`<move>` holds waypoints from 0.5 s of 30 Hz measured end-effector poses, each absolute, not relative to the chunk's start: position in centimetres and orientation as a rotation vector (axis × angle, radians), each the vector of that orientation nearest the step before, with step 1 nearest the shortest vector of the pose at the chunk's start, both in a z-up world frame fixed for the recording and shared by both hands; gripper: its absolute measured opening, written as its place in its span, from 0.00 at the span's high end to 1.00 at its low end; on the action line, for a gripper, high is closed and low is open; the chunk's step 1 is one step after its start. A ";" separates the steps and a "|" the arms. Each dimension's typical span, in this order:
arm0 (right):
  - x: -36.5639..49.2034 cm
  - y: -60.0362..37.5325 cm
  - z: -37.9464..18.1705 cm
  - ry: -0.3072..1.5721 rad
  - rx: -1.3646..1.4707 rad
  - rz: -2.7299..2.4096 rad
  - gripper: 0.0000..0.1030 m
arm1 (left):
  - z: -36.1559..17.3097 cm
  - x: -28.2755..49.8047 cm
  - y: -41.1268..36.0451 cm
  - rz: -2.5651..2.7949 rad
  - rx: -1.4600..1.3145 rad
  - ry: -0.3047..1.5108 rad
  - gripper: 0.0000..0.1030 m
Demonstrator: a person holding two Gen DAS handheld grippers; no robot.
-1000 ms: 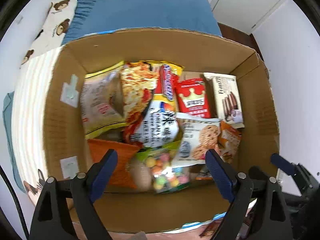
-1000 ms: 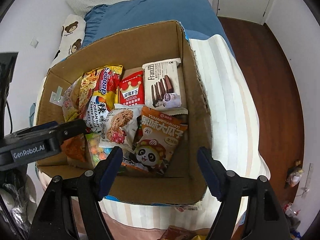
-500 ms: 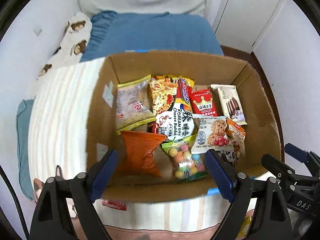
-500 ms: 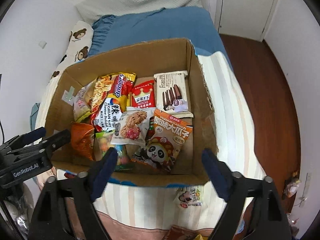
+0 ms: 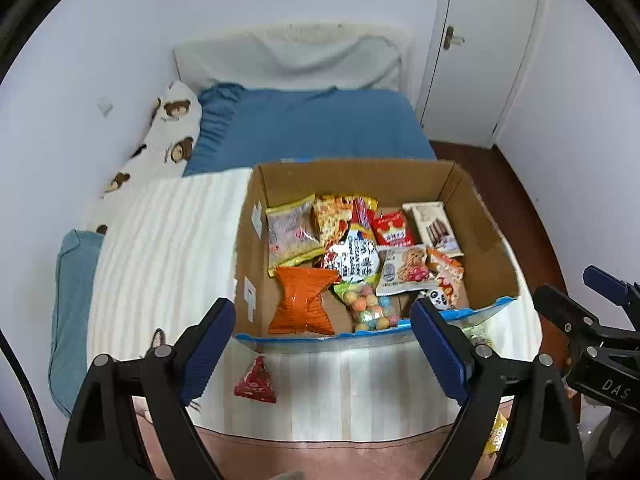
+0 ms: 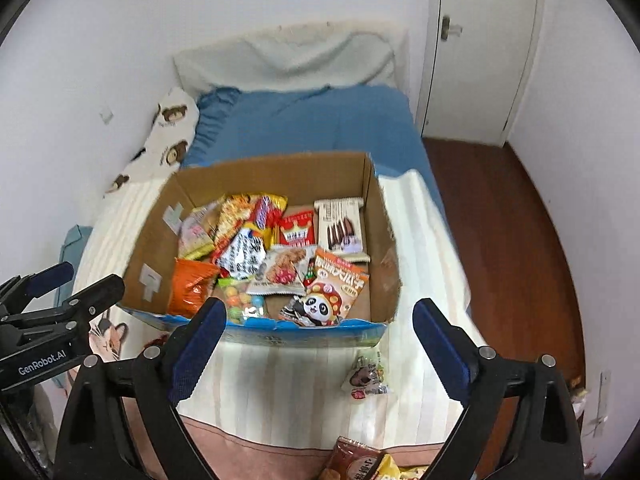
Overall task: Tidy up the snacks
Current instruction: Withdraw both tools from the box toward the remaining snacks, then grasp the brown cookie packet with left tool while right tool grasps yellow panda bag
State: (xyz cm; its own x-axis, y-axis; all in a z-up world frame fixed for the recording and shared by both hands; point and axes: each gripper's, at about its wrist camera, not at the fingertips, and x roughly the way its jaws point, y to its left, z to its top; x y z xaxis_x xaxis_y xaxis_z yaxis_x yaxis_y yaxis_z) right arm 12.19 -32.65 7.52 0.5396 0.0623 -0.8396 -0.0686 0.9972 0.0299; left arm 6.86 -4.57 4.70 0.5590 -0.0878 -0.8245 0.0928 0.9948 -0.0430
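Both our claws hang released and empty, left gripper (image 5: 322, 344), right gripper (image 6: 316, 344). Just beyond on the striped blanket (image 5: 168, 248): small red triangular packet (image 5: 256, 380), pale crinkly sachet (image 6: 366, 378). Farther, the brown cardboard box (image 5: 486, 240) sits crowded with packets; we judge pinching slick foil on soft bedding risks slipping.

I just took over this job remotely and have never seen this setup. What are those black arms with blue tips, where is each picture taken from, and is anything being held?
These are not robot arms. A person holds a two-finger gripper in each hand, each with a fisheye camera looking along its fingers. One picture comes from the left gripper, the other from the right gripper. The blue tips are the finger pads. Both grippers are open and hold nothing. Ahead, on a striped bed cover, stands a cardboard box full of snack packets. Loose snacks lie outside it: a red triangular packet and a small clear packet.
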 end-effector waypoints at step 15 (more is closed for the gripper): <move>3.7 -38.2 4.2 1.158 0.387 0.066 0.04 | 3.5 1.3 -3.5 -0.147 -0.030 1.023 0.10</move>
